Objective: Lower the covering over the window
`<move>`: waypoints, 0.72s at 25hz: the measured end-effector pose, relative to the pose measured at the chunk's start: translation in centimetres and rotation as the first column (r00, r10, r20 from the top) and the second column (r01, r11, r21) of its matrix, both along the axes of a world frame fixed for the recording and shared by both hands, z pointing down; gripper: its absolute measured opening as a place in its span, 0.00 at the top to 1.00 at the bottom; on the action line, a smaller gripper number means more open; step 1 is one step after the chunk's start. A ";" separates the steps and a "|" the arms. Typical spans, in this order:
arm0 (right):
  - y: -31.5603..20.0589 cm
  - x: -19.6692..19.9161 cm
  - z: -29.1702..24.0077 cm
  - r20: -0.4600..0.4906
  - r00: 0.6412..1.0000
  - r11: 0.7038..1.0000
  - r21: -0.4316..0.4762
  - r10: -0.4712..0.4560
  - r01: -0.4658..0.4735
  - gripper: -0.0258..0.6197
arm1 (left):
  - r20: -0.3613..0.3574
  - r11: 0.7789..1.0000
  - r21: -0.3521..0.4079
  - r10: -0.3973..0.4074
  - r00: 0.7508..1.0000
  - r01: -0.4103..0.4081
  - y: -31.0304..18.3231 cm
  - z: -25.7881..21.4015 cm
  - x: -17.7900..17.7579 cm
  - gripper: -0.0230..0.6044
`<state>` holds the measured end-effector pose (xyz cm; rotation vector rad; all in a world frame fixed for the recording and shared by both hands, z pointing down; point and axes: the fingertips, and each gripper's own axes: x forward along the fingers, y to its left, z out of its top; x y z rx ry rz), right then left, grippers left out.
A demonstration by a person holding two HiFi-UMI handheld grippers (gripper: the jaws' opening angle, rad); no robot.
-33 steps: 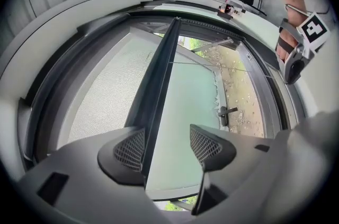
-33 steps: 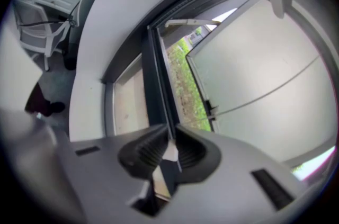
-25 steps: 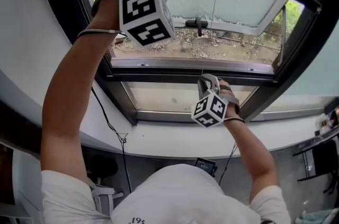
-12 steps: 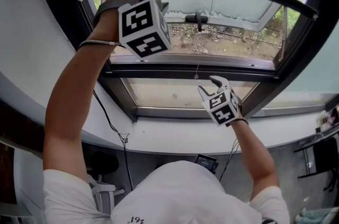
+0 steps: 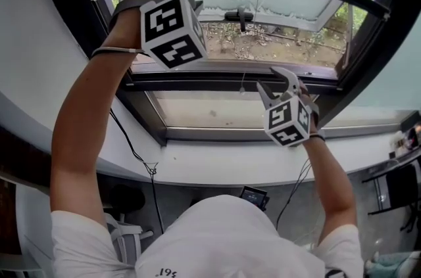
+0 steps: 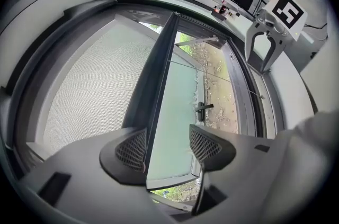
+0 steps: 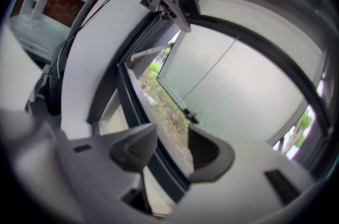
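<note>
Closest to me, the right gripper [image 7: 172, 135] sits at about 3 o'clock in the head view. Its jaws have just swung wide apart and there's nothing between them, only the frame [image 5: 197, 81] behind. The thin cord [image 5: 244, 81] hangs at its 9 o'clock, not touching it. Further out at 11 o'clock, the left gripper [image 6: 167, 135] has its jaws parted around the blind's dark bar [image 6: 159, 69]. The bar lies against one pad, with a gap to the other. The blind [image 6: 90, 85] is up at 12 o'clock, covering only the top of the window.
</note>
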<state>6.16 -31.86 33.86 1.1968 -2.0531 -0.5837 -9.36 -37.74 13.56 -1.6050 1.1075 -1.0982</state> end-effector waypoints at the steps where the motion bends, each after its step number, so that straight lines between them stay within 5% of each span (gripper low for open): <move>1: -0.2 0.3 -1.7 -0.031 0.999 0.998 0.057 0.008 -0.006 0.66 | -0.002 1.000 0.002 0.001 1.000 -0.001 0.0 0.0 0.0 0.56; 5: -1.1 1.3 -9.8 -0.175 0.981 0.944 0.330 0.078 -0.016 0.67 | -0.002 1.000 -0.001 0.003 1.000 -0.003 0.0 0.2 0.0 0.56; 8: -1.9 1.9 -15.4 -0.209 0.970 0.891 0.454 0.123 -0.015 0.69 | 0.004 1.000 -0.012 -0.003 1.000 0.003 0.1 0.2 0.0 0.56; 13: -3.7 3.1 -20.8 -0.231 0.954 0.850 0.526 0.191 -0.043 0.69 | 0.005 1.000 -0.026 -0.006 1.000 0.006 0.2 0.6 0.1 0.56; 18: -5.6 4.2 -21.4 -0.316 0.913 0.841 0.539 0.260 -0.053 0.70 | 0.009 0.998 -0.059 -0.004 1.000 0.005 0.5 1.8 0.2 0.56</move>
